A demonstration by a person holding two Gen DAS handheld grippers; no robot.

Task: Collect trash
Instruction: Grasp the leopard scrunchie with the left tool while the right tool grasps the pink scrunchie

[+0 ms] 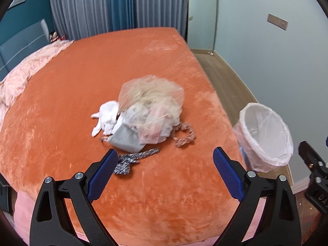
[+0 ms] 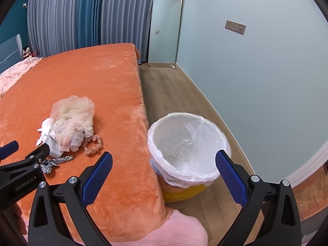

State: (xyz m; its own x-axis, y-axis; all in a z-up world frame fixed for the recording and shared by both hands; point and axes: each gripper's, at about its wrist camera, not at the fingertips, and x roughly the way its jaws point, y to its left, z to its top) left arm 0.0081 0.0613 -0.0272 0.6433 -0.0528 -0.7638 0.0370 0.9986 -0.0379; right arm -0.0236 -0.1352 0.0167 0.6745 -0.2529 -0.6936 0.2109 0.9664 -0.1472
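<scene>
A pile of trash (image 1: 147,112) lies on the orange bed (image 1: 82,94): a clear plastic bag stuffed with pale material, white crumpled cloth (image 1: 106,116), a grey piece (image 1: 125,138), a pink scrunchie (image 1: 183,135) and a leopard-print band (image 1: 133,157). My left gripper (image 1: 165,173) is open and empty, just short of the pile. A bin with a white liner (image 2: 188,143) stands on the floor beside the bed. My right gripper (image 2: 164,174) is open and empty above the bin's near rim. The pile also shows in the right wrist view (image 2: 69,123).
A pink quilt (image 1: 26,73) lies at the bed's far left. Curtains (image 1: 114,6) hang behind the bed. A mirror (image 2: 164,28) leans on the far wall. Wooden floor (image 2: 174,90) runs between bed and wall. The left gripper (image 2: 22,164) shows in the right wrist view.
</scene>
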